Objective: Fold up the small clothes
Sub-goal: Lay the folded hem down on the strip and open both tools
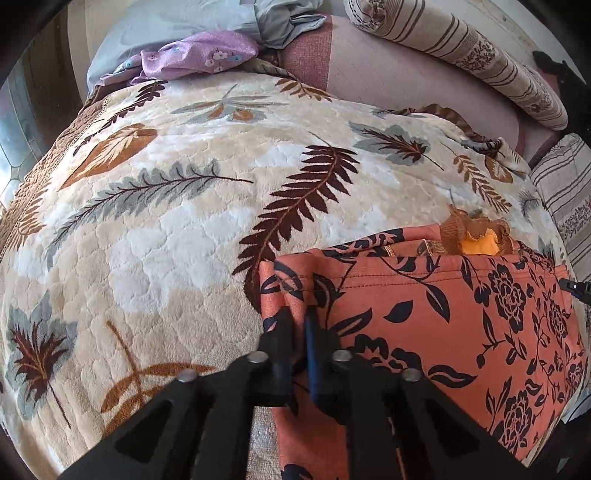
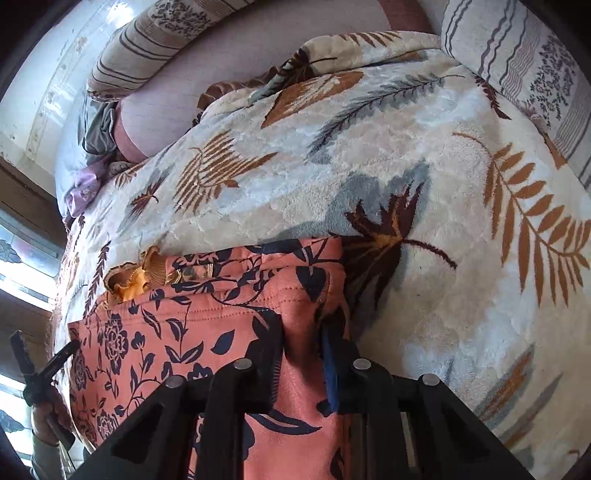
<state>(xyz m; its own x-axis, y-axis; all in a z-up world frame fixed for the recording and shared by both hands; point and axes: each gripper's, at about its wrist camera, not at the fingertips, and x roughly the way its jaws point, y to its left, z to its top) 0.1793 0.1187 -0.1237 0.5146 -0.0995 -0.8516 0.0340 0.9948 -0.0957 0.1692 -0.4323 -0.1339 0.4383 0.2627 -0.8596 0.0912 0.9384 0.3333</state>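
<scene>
An orange cloth with dark flowers (image 1: 443, 325) lies on a big fluffy blanket with leaf pictures (image 1: 177, 229). The cloth sits at the near side of the blanket, close to both tools. The left gripper (image 1: 297, 317) is squeezed tight on the left corner of the cloth, and a bit of the cloth is bunched up between its black fingers (image 1: 280, 332). The right gripper (image 2: 303, 332) is squeezed tight on the right corner of the same cloth, and the orange cloth runs down between its two fingers. One finger on each tool has a blue pad. At the far edge of the cloth, a little brown and yellow frilly piece (image 1: 476, 236) pokes out from under the fold. It is touching the cloth. Far away at the back of the blanket lies a purple cloth with small flowers (image 1: 199, 55), next to a grey-blue cloth (image 1: 280, 22). A long striped pillow (image 1: 461, 51) lies at the back, well apart from the orange cloth. In the right wrist view, a person's hand (image 2: 48, 417) holds the other tool at the lower left edge.
</scene>
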